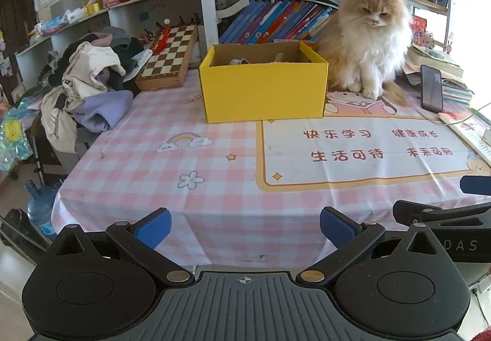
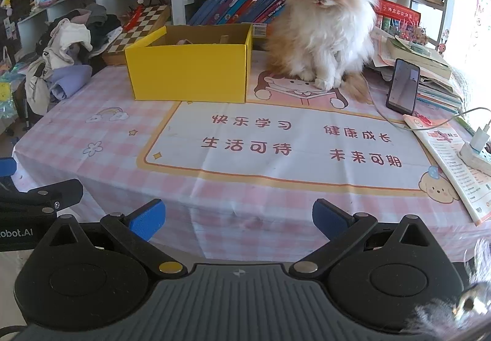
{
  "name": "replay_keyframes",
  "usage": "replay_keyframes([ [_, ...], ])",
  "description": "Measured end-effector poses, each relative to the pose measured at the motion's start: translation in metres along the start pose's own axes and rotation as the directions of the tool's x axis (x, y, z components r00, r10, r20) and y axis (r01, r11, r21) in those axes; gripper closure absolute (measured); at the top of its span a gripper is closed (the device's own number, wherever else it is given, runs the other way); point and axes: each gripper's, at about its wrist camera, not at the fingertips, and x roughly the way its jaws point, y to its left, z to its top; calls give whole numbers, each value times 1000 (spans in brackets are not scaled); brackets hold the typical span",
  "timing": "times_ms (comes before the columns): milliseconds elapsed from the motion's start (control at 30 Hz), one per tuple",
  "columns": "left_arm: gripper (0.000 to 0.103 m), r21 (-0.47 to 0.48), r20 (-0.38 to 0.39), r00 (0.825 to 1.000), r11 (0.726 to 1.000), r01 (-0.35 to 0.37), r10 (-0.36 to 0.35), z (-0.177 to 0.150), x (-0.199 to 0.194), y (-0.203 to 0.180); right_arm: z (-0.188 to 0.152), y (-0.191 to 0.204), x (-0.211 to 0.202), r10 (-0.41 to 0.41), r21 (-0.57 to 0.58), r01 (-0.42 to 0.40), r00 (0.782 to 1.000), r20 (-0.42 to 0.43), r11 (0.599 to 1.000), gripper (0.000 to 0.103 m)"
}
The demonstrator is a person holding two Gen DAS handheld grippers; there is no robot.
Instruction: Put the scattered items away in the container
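Note:
A yellow cardboard box (image 1: 264,92) (image 2: 188,74) stands open on the pink checked tablecloth (image 1: 172,175) (image 2: 251,218), far from both grippers. Small items lie inside it, mostly hidden by its walls. My left gripper (image 1: 245,229) hangs open over the table's near edge with nothing between its blue pads. My right gripper (image 2: 238,220) is open too and holds nothing, also at the near edge. Each gripper shows at the side of the other's view.
A fluffy orange and white cat (image 1: 368,37) (image 2: 325,21) sits right of the box. A phone (image 1: 431,89) (image 2: 403,86) leans on stacked books, with a booklet, cable and power strip (image 2: 475,153) at the right. A chessboard (image 1: 170,55) and a clothes pile (image 1: 89,86) lie left.

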Motion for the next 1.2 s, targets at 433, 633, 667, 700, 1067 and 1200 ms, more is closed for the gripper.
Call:
replay_keyframes([
  [433,0,-6,0,1000,1000,14,-14,1,0,2,1,1,1,3,-7,-3,1000,-7,1000,0],
  [633,0,-6,0,1000,1000,19,-19,0,1,1,1,1,3,2,-7,-3,1000,-14,1000,0],
  [667,0,-5,1,1000,1000,19,-19,1,1,1,1,0,4,3,-7,-3,1000,-15,1000,0],
  [700,0,-4,0,1000,1000,19,-19,1,1,1,1,0,4,4,-7,-4,1000,-15,1000,0],
  [1067,0,-19,-9,999,999,36,-36,1,6,2,3,-3,10,12,1,-12,1000,-26,1000,0],
  [1200,0,-21,-4,999,999,48,-48,3,7,2,5,-4,12,11,5,-11,1000,-23,1000,0],
])
